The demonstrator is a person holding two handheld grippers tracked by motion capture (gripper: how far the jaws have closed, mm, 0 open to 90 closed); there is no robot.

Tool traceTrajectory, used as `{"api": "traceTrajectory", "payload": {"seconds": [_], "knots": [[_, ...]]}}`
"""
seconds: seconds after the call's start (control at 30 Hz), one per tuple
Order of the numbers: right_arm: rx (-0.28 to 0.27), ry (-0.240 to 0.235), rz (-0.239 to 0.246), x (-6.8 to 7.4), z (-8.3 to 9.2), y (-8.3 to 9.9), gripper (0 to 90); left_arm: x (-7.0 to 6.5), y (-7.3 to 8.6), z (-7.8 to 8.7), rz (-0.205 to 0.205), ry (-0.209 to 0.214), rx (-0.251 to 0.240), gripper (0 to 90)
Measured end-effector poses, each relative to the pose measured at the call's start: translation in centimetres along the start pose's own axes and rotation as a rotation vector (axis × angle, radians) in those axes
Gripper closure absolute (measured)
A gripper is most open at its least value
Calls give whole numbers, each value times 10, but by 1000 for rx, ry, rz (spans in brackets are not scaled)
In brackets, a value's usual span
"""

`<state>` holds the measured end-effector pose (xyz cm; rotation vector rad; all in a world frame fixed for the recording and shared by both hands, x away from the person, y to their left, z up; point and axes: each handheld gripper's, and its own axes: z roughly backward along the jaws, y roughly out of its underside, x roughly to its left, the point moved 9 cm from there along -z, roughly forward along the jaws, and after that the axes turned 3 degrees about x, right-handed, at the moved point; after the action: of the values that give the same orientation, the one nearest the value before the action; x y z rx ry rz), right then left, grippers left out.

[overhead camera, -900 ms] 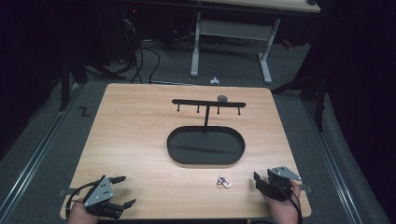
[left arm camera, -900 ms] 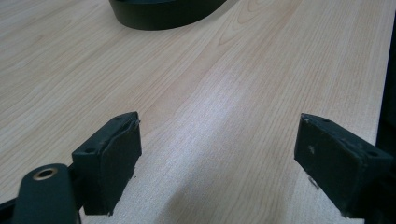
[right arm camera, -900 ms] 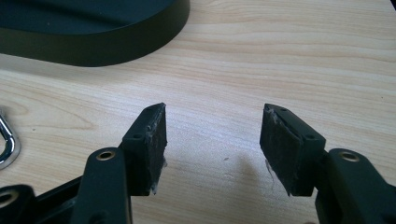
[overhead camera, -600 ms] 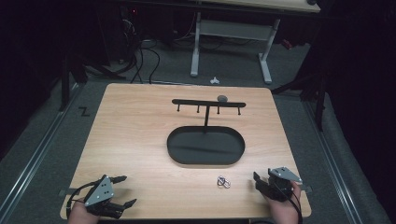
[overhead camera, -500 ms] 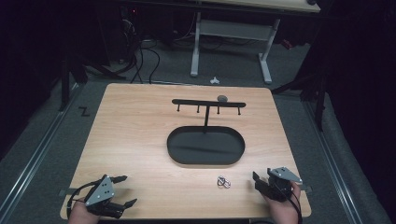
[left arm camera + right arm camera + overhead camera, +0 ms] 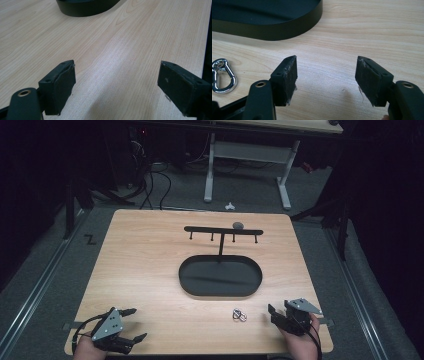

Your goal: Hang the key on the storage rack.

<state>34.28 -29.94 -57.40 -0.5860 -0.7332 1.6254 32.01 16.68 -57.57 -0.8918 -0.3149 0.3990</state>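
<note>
The small silver metal carabiner clip [image 6: 239,315] lies flat on the light wooden tabletop [image 6: 150,270], just in front of the near rim of the black oval tray [image 6: 220,276] and a little toward my right side. It is loose, touching neither the tray nor any tool. In the right gripper view the clip [image 6: 223,75] sits off to the left of the jaws, outside the gap between them, with its long axis running roughly toward the tray rather than across my line of approach.

My right tongs [image 6: 282,316] are plainly the nearer pair: they rest near the tabletop's near right corner, with the clip close by on their inner side. They stand wide apart with nothing but bare wood between the pads. I judge the coming move to be a short sideways reach toward the middle, turning the wrist so the pads close across the clip's narrow width.

My left tongs [image 6: 134,324] sit well apart from the clip at the near left corner, also spread wide and empty.

Behind the tray, the black T-shaped hook rack [image 6: 223,231] rises from it.
</note>
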Motion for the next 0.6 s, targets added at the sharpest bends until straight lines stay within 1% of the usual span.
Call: {"api": "traceTrajectory", "payload": {"seconds": [0.07, 0.1, 0.2, 0.23, 0.3, 0.37, 0.43, 0.5, 0.57, 0.6], "knots": [[2, -1, 6, 0, 0, 0, 347, 0, 0, 0, 0, -1, -1, 153], [21, 2, 14, 1, 1, 0, 355, 0, 0, 0, 2, -2, -2, 153], [35, 1, 26, 2, 2, 0, 366, 0, 0, 0, 1, -1, -2, 153], [49, 0, 46, 4, 2, 1, 369, 0, 0, 0, 0, 1, 1, 153], [60, 1, 49, 5, 2, 2, 369, 0, 0, 0, 0, 2, 2, 154], [81, 9, 69, 8, 3, 2, 357, 0, 0, 0, 0, 2, 3, 153], [91, 1, 69, 10, 3, 2, 359, 1, 0, 0, 2, 0, 2, 153], [84, -22, 42, 13, 5, 0, 344, 1, 0, 1, 2, -1, 3, 153], [94, -41, 22, 15, 6, -1, 334, 0, 1, 1, 1, -1, 3, 153], [95, -44, 29, 16, 7, -2, 331, 0, 1, 1, 1, -1, 3, 153]]}}
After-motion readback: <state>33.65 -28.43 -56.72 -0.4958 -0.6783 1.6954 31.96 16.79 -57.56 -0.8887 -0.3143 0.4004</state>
